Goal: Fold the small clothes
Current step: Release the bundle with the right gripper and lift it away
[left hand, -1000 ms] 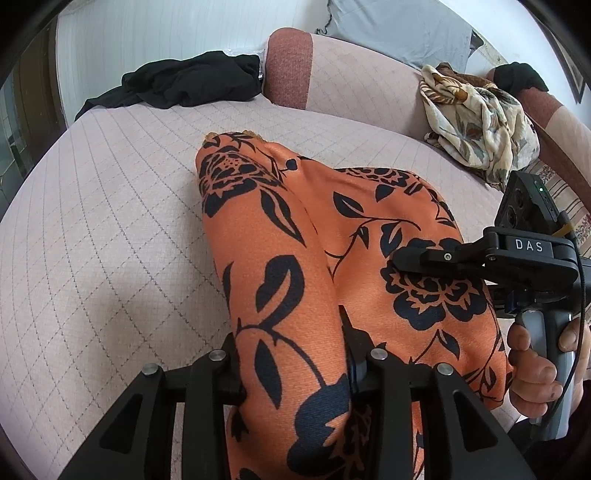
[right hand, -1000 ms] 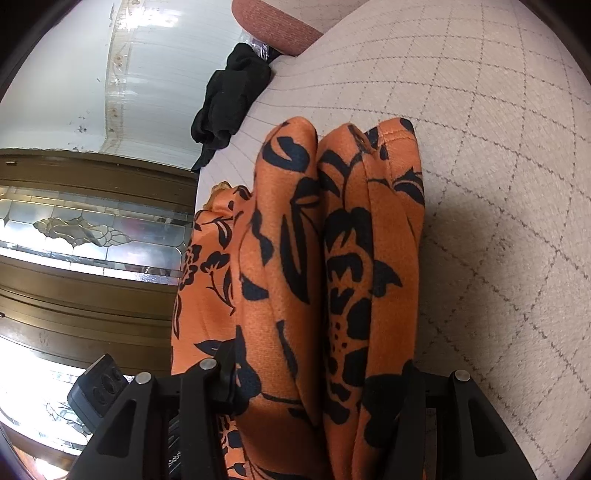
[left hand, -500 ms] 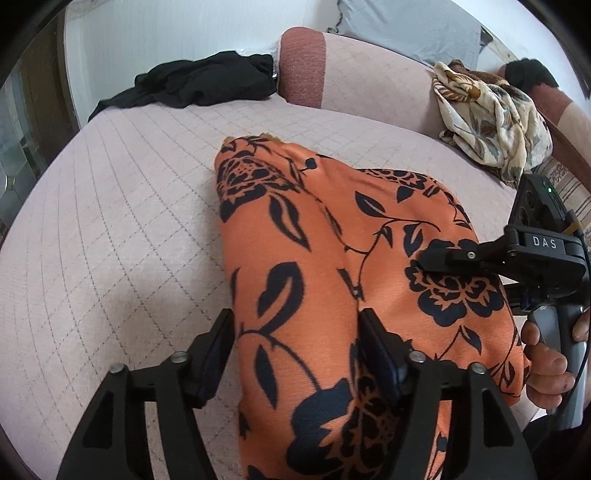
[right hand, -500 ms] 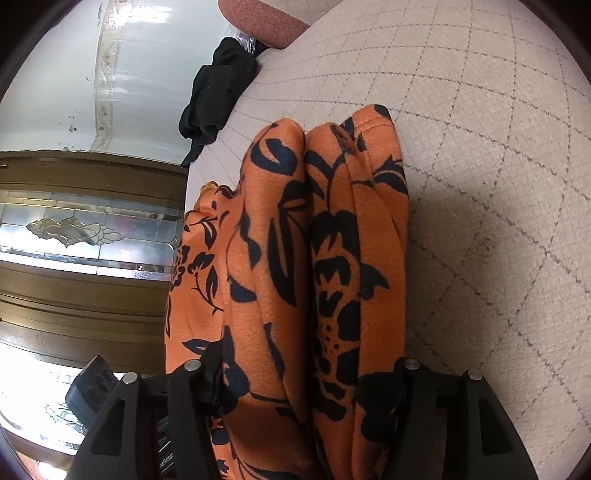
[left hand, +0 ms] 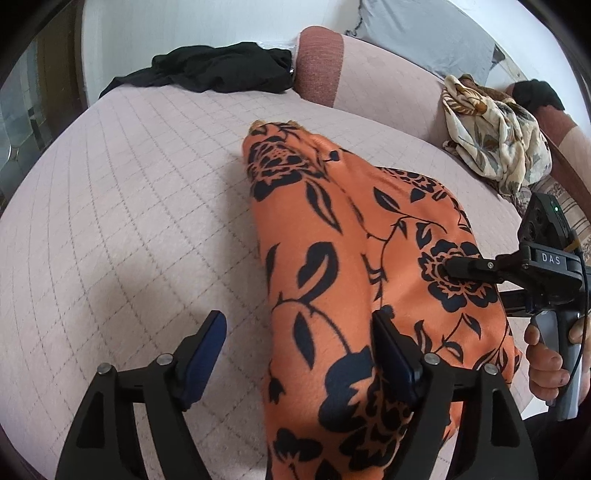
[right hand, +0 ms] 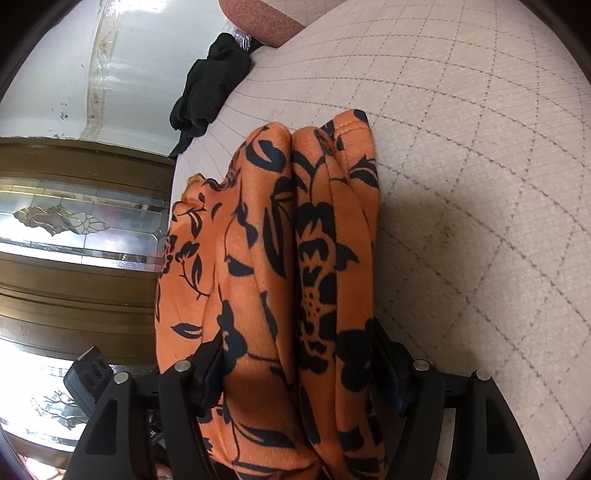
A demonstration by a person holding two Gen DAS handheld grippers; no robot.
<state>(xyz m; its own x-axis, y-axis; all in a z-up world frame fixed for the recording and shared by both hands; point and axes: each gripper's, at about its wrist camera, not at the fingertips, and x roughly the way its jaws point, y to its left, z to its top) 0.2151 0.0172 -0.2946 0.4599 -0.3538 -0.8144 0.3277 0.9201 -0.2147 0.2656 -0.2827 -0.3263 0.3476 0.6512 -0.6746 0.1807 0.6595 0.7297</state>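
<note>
An orange garment with a black flower print (left hand: 332,258) lies folded lengthwise on the quilted pink cushion (left hand: 129,221). My left gripper (left hand: 298,319) sits at its near end with jaws opening. The left finger (left hand: 207,343) stands clear over bare cushion, and the right finger (left hand: 391,350) rests against the fold. My right gripper (right hand: 295,338) straddles the doubled garment (right hand: 295,240). Its jaws are opening too, but the cloth fills the gap and both pads still touch it. In the left wrist view that right gripper (left hand: 480,273) reaches in from the right, held by a hand (left hand: 546,362).
A black garment (left hand: 207,70) lies at the cushion's far edge. A cream floral cloth (left hand: 495,140) is heaped against the backrest on the right, under a grey pillow (left hand: 424,33). A red-brown bolster (left hand: 321,62) stands at the back. A wooden glass-panelled cabinet (right hand: 74,221) lies beyond the cushion's edge.
Both grippers have widened. The left gripper's left finger has come off the garment, leaving a gap, and the gripper has shifted slightly. The right gripper's fingers have spread with the cloth still between them.
</note>
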